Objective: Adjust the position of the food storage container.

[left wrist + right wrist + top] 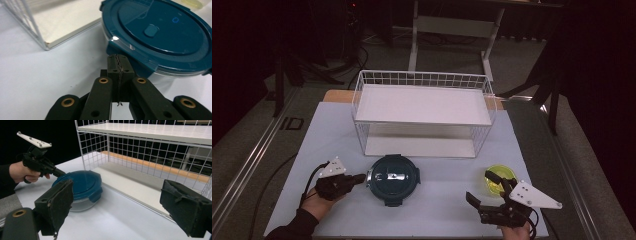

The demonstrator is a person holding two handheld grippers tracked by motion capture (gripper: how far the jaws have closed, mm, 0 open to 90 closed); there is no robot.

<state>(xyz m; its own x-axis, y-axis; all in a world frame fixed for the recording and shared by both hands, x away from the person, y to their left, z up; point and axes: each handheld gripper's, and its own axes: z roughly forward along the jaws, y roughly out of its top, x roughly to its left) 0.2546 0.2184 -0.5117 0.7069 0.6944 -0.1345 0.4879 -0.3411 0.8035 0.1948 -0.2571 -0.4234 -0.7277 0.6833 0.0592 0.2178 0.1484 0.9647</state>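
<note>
While pressed together with nothing between, left gripper (119,65) touching a side latch of the teal-lidded glass container (392,179) at lower centre of the high view, on the surface (337,135); right gripper (493,191) spread wide at lower right.

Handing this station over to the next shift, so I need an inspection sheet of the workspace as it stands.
Surface: pale table top, bare in front.
Job's things: round container with teal clip lid, lid on, standing on the table before the rack.
Clutter: small yellow-green bowl at front right; white wire rack with two shelves, both bare.
Grippers: left gripper shut, tips at the container's rim, touching or not unclear; right gripper open, nothing between its jaws.
Cables: a black cable trails off the table's left side.
Surroundings: dark room, white table frame behind, floor rail at left.
</note>
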